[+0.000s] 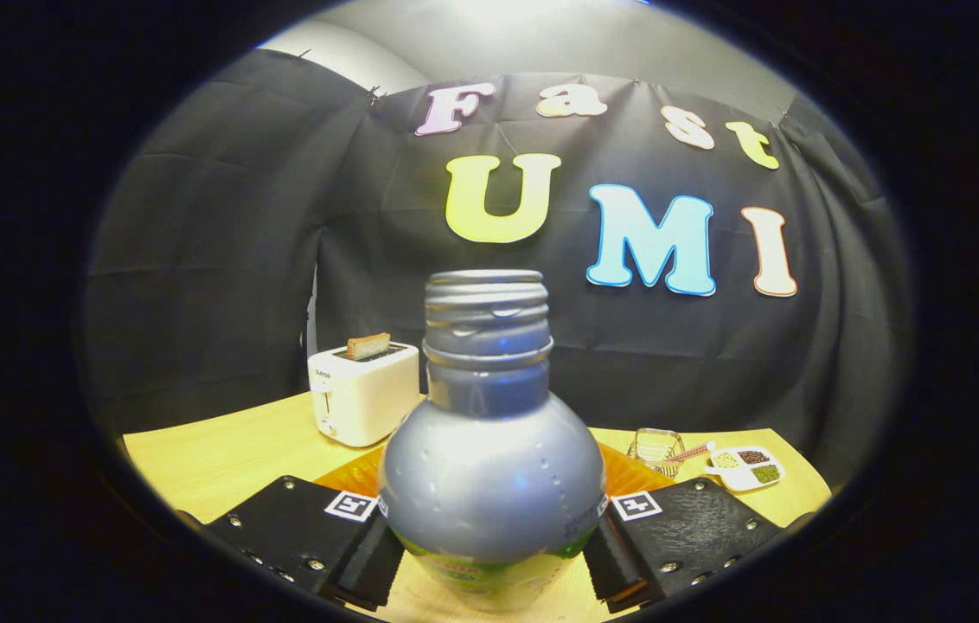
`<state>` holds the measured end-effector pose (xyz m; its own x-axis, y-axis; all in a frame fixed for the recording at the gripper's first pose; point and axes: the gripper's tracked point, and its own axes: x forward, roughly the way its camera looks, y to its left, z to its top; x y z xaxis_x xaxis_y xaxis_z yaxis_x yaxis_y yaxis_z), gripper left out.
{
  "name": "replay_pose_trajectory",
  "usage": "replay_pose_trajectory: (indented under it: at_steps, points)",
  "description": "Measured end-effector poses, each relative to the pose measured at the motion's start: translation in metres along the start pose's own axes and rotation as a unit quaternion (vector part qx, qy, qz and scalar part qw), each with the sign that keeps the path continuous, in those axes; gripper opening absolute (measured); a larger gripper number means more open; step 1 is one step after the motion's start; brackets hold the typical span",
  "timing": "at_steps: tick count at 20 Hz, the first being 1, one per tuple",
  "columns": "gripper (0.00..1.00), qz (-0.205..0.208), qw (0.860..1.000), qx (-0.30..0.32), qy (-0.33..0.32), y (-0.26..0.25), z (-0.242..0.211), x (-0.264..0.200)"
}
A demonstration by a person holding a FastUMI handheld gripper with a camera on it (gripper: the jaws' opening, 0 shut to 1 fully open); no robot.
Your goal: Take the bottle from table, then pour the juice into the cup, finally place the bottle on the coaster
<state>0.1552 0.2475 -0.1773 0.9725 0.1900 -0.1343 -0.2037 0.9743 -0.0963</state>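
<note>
we held the gripper (489, 536) with its two fingers (368, 562) pinching the bottle (489, 484) from either side, one pad pressed to each flank of its rounded body, so the bottle sat upright between them. its threaded neck stood open, with no cap, and rose straight ahead of the fingers; small drops clung to its shoulder, and a green band of label showed low on the body. directly behind the bottle, just beyond the fingers, lay an orange coaster (628, 472), most of it hidden by the bottle. all this was over a pale wooden table (213, 459). further back on the table, to the left of the bottle, stood a white toaster (364, 394) with a slice of toast (367, 346) poking up from its slot. to the right, beyond the coaster, we saw a small clear cup (655, 450), and just beside it a white divided dish (745, 467) holding dark and green fillings.
</note>
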Motion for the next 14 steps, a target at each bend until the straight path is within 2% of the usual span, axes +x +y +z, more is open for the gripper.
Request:
replay_pose_trajectory:
  at_steps: [5, 9, 14]
  points:
    - [0.83, 0.007, 1.0, 0.014, 0.025, 0.007, -0.03, 0.019]
    - [0.83, 0.002, 0.999, 0.013, 0.035, 0.003, -0.055, 0.035]
    - [0.83, -0.012, 0.998, 0.042, 0.047, -0.006, -0.079, 0.058]
